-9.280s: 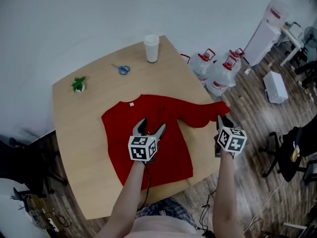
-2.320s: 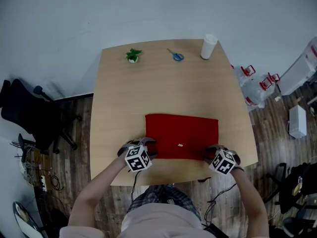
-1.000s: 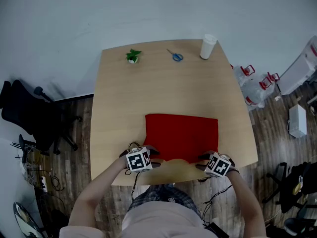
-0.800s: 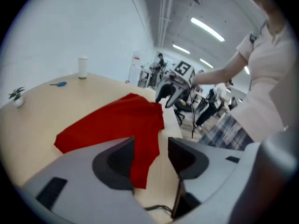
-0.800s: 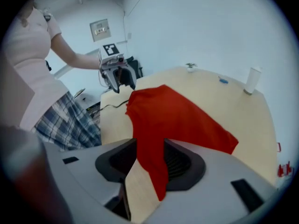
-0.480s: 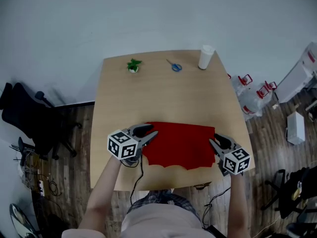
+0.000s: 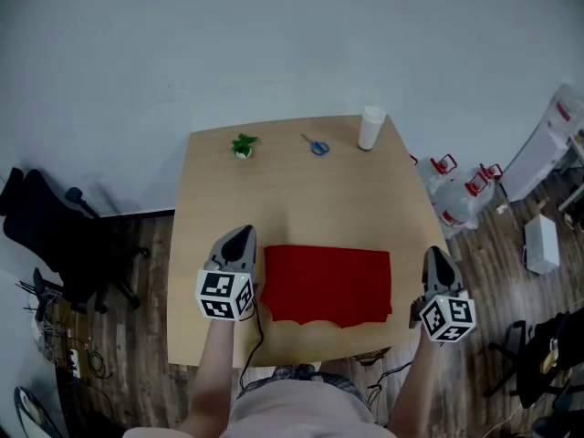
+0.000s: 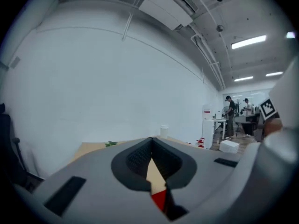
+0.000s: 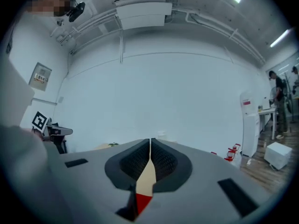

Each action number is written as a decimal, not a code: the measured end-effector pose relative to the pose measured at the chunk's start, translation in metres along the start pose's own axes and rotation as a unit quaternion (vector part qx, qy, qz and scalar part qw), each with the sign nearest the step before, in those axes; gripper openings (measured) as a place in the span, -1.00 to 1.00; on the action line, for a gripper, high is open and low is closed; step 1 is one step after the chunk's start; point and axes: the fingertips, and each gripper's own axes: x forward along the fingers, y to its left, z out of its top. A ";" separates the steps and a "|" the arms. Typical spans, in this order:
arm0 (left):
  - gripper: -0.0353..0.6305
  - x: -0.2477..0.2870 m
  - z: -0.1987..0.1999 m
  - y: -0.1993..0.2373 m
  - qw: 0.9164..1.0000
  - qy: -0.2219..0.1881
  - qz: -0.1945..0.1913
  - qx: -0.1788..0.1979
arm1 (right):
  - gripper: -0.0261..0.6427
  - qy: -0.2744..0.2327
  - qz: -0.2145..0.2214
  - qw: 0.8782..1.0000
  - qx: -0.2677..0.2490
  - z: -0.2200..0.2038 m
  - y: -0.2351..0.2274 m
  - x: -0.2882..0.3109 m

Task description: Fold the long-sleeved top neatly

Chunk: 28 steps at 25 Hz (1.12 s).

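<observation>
The wooden table (image 7: 301, 199) holds the red top (image 7: 327, 286). It is folded into a flat rectangle on the table's near half, and its near edge is bumpy. The left gripper (image 7: 242, 234) and right gripper (image 7: 436, 255) have just pinched shut, empty, over the table's sides.

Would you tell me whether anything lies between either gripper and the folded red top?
Nothing visible. The left gripper and right gripper hang shut either side of the red top, the gaps clear; scissors, plant and cup sit at the far edge of the table.
</observation>
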 end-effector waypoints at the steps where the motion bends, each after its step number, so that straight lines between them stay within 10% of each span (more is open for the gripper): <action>1: -0.88 -0.004 0.001 0.001 1.000 -0.007 0.014 0.010 | -0.90 -0.005 -0.012 1.000 -0.004 0.002 -0.003 -0.004; 28: -0.88 -0.013 -0.005 0.006 1.000 -0.009 0.021 0.009 | -0.90 0.004 -0.074 0.997 0.002 -0.008 -0.019 -0.011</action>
